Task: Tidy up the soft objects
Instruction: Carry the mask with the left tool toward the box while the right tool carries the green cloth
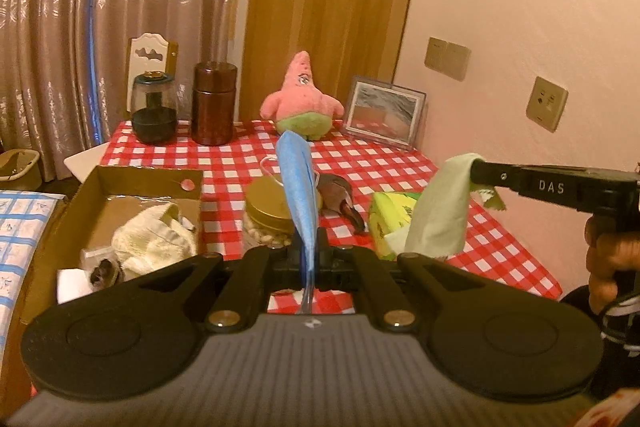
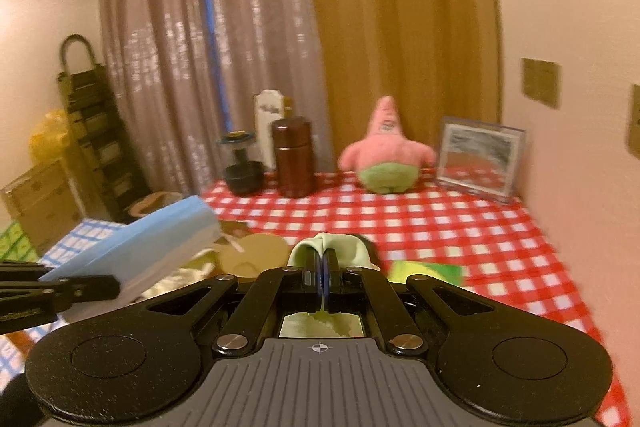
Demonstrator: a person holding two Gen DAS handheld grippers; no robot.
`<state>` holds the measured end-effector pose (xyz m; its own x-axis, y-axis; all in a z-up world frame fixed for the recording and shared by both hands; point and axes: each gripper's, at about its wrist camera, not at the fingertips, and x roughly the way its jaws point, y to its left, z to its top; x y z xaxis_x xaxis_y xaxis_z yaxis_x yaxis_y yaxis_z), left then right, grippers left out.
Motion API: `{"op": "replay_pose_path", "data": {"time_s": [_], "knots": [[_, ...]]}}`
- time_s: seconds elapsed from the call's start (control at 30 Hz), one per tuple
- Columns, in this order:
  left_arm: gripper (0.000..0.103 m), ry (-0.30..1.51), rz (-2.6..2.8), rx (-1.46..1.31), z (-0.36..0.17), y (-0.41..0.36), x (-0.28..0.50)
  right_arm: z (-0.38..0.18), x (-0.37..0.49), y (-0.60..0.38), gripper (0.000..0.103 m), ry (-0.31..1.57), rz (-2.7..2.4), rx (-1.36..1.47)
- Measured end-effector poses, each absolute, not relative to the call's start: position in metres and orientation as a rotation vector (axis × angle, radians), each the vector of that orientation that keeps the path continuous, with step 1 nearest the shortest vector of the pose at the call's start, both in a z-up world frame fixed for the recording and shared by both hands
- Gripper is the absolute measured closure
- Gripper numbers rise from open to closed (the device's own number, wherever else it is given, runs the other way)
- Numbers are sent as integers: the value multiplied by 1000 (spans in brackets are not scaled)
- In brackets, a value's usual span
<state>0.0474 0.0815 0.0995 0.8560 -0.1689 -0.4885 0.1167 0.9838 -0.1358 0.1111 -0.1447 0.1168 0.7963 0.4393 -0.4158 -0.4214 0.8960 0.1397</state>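
The left gripper [image 1: 308, 251] is pinched tight on a blue cloth [image 1: 298, 183], which stands up edge-on as a narrow folded strip above the counter [image 1: 400, 155]. The right gripper [image 2: 322, 267] is clamped fully on a pale green cloth [image 2: 326, 241] that drapes limply over its fingertips. Both cloths hang clear of the red-and-white checked counter. A cardboard box [image 1: 132, 183] at the counter's left edge holds a cream knitted item [image 1: 152, 239]. A pink starfish plush [image 1: 302, 99] sits at the far edge. The right wrist view is motion-blurred.
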Motion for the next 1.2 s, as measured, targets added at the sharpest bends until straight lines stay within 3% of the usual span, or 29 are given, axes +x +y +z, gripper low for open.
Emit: {"op": "replay_pose_path", "data": {"time_s": [0.57, 1.2], "knots": [[100, 558, 13, -69, 96, 189, 54, 122, 158, 20, 102, 470, 809, 15], [100, 775, 74, -66, -15, 284, 148, -20, 238, 150, 102, 777, 844, -207]]}}
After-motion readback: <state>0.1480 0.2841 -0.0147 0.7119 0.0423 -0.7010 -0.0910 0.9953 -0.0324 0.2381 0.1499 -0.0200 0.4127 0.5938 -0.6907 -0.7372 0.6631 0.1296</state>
